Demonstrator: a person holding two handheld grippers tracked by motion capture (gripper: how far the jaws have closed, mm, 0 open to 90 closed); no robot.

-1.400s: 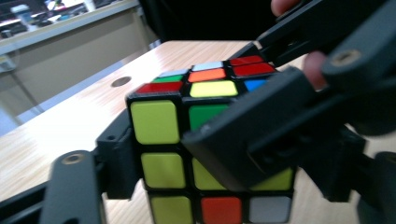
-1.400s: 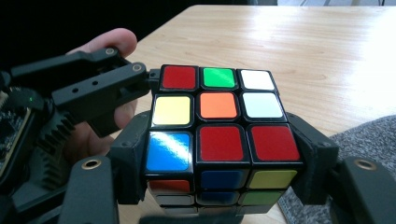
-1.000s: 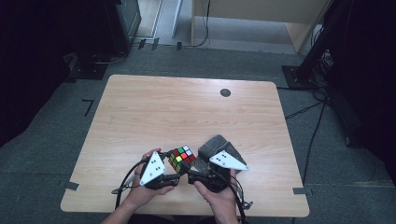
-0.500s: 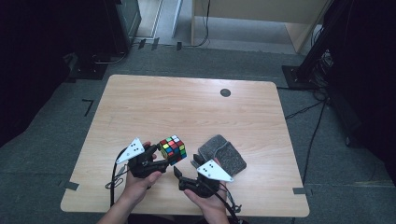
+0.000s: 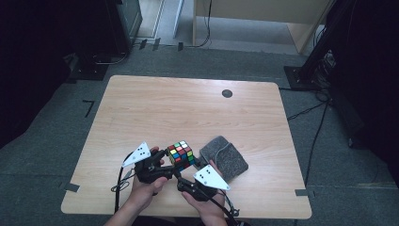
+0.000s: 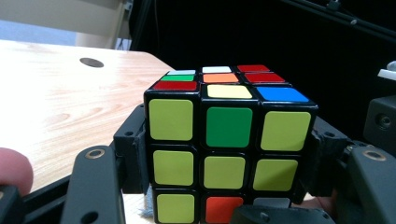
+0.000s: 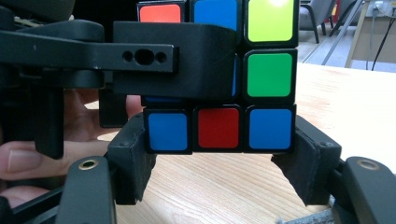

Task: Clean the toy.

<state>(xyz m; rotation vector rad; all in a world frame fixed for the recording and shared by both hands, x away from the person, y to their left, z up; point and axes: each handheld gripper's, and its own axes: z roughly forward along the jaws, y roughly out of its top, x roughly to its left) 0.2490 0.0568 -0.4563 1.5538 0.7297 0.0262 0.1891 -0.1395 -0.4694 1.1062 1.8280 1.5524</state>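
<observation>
Evidently the work in hand was turning a layer of the scrambled multicoloured plastic puzzle cube [image 5: 180, 155], and it was only at the gripping stage: both claws had hold of the cube, but in the left gripper view its layers [image 6: 229, 144] sat flush with one another, so I judged the twist itself not yet begun and any solving mostly left to do. At the lower left of the high view, the left gripper [image 5: 162, 162], black with a grey three-cornered plate, was clamped on the cube; its own view showed a jaw against each side of the yellow-and-green face. Just right of it, at lower centre, the cube was held up off the light wooden table [image 5: 155, 108], not resting on it. Right again and slightly lower, the right gripper [image 5: 184, 178] had just been closing its jaws; in the right gripper view they pressed on both ends of the bottom row of blue, red and blue squares [image 7: 219, 128], with the bare tabletop visible beneath that row, while the left claw's black jaw crossed the upper part of the frame. Farther right lay a grey felt pouch [image 5: 225, 157], flat on the table just beside the hands; I could not tell whether it was open or what, if anything, was inside. A small dark round grommet [image 5: 227, 93] sat in the tabletop at upper right.
</observation>
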